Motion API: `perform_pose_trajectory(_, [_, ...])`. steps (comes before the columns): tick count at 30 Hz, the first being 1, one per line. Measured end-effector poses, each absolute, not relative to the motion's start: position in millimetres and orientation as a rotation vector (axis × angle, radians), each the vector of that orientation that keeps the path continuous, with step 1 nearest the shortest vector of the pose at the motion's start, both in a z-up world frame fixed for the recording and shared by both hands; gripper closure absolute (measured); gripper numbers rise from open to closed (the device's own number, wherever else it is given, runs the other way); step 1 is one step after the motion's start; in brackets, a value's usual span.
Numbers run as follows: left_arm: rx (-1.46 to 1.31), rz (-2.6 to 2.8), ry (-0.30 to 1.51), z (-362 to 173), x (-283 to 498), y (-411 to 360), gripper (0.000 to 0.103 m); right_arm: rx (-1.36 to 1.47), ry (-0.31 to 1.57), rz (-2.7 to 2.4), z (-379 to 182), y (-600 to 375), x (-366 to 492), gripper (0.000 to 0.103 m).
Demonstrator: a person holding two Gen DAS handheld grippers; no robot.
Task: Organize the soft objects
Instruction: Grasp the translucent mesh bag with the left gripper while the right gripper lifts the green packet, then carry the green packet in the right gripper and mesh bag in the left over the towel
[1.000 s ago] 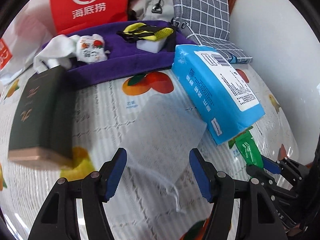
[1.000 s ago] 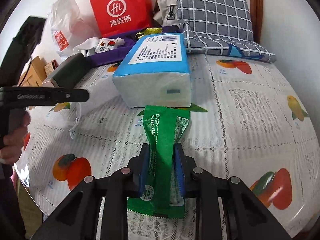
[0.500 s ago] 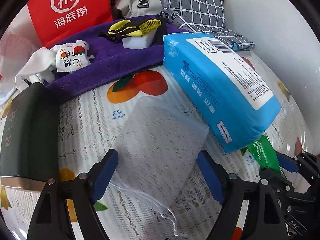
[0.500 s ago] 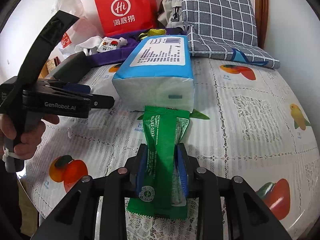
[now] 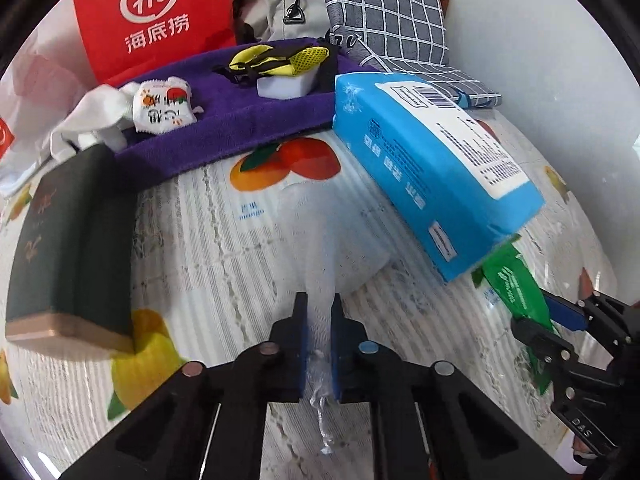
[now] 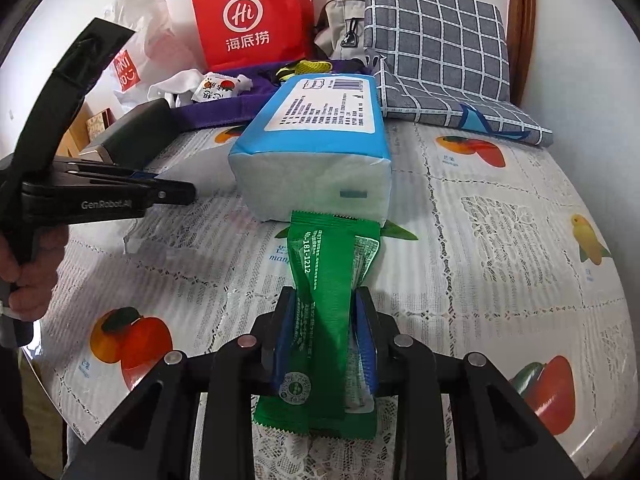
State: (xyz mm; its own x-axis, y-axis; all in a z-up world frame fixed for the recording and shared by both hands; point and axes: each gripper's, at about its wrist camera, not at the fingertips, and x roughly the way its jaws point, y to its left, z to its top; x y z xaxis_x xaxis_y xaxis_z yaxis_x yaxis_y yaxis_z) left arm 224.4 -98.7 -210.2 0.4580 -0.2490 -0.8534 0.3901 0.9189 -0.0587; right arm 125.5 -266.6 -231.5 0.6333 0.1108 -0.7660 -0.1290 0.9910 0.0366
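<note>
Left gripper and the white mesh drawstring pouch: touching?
Touching. The left wrist view shows the left gripper shut on the white mesh drawstring pouch, mesh pinched between both blue pads, drawstring trailing below.

1. A white lace-patterned tablecloth printed with fruit [image 5: 200, 240] covers the table.
2. A dark green flat box with a gold end [image 5: 72, 240] lies on the cloth at the left.
3. A red paper carrier bag with a white logo [image 6: 252, 12] stands upright at the back, against the wall.
4. A white plastic bag with red print [image 6: 136, 40] sits just left of the red bag.
5. A beige fabric backpack [image 6: 344, 28] sits between the red bag and a grey checked cushion [image 6: 436, 40].
6. A brown wooden post [image 6: 520, 20] rises behind the cushion.
</note>
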Motion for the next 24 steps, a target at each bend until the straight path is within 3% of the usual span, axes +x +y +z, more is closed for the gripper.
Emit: perform_pose_trajectory(24, [-0.006, -0.326, 0.915, -159, 150, -32, 0.098, 0.036, 0.86, 0.21, -195, -246, 91, 0.08])
